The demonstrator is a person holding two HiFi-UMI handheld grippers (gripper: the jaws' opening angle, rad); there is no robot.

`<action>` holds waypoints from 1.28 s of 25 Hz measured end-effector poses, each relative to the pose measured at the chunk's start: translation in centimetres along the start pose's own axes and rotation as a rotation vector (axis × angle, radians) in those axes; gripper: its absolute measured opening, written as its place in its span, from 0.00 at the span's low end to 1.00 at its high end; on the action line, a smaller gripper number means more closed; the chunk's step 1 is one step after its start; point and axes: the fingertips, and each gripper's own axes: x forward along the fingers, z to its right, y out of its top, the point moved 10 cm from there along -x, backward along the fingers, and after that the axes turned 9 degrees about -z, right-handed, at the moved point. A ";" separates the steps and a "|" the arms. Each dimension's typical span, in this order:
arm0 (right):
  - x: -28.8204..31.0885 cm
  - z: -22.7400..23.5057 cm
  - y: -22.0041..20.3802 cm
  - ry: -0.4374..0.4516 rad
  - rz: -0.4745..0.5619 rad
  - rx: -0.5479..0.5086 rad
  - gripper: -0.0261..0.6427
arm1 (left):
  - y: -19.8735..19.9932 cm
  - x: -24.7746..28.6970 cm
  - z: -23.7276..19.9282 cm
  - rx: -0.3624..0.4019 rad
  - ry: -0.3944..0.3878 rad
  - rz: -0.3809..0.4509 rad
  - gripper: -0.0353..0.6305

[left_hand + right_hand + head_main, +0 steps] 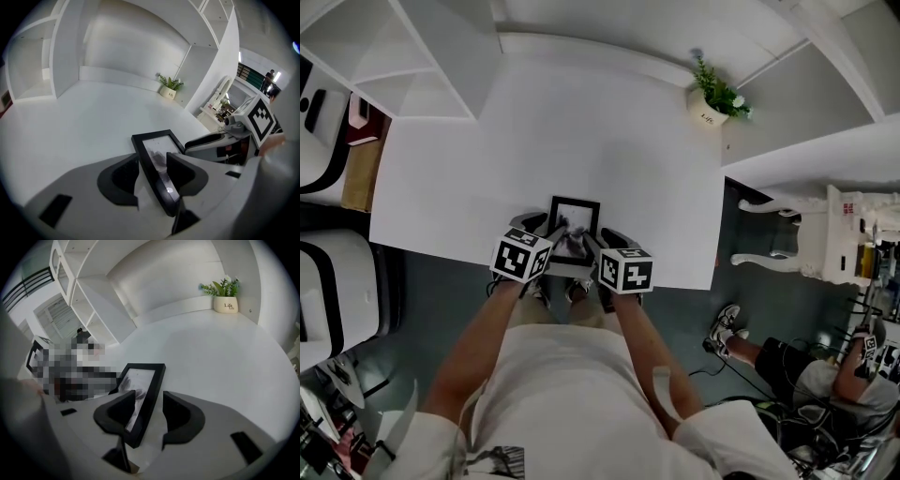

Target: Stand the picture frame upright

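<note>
A black picture frame (575, 217) lies face up on the white table (534, 131), close to its front edge. Its near end is hidden behind my grippers in the head view. My left gripper (546, 228) is shut on the frame's left rail (157, 140), one pad on the glass and the other at the outer edge. My right gripper (602, 236) is shut on the right rail (143, 376) in the same way. In the left gripper view, the left gripper (152, 171) has the rail running between its pads. The right gripper (149, 408) shows the same in its own view.
A small potted plant (712, 98) stands at the table's far right corner. White shelving (422, 56) rises at the far left. To the right of the table are white furniture (806, 239) and a seated person (787, 366).
</note>
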 end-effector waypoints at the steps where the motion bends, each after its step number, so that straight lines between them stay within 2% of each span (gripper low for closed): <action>1: 0.2 0.0 0.1 -0.003 -0.004 0.000 0.33 | 0.0 0.2 0.1 0.001 0.001 -0.011 0.34; 4: 0.6 0.0 0.1 -0.017 -0.011 0.005 0.32 | -0.2 0.8 0.1 -0.001 0.002 -0.045 0.34; 10: 0.8 -0.3 0.0 -0.042 -0.022 -0.026 0.28 | -0.5 1.2 0.0 -0.010 0.026 -0.052 0.29; 11: 0.9 -0.4 0.0 -0.034 -0.030 -0.031 0.21 | -0.4 1.2 -0.1 -0.019 0.029 -0.050 0.28; 15: 1.0 -0.6 0.1 -0.020 -0.038 -0.041 0.22 | -0.4 1.0 -0.5 -0.078 0.026 -0.046 0.25; 18: 0.9 -0.4 -0.2 -0.018 -0.019 -0.028 0.20 | -0.5 1.1 -0.3 -0.084 0.035 -0.032 0.24; 22: 0.4 -0.1 0.4 -0.036 0.039 -0.019 0.20 | 0.6 1.1 0.1 -0.055 0.057 0.053 0.23; 25: -0.2 0.3 2.1 -0.058 0.107 -0.040 0.19 | 2.7 0.5 0.0 -0.032 0.079 0.162 0.21; 32: -0.9 1.8 6.5 -0.057 0.258 -0.104 0.19 | 7.5 -0.1 -0.7 0.021 0.066 0.405 0.19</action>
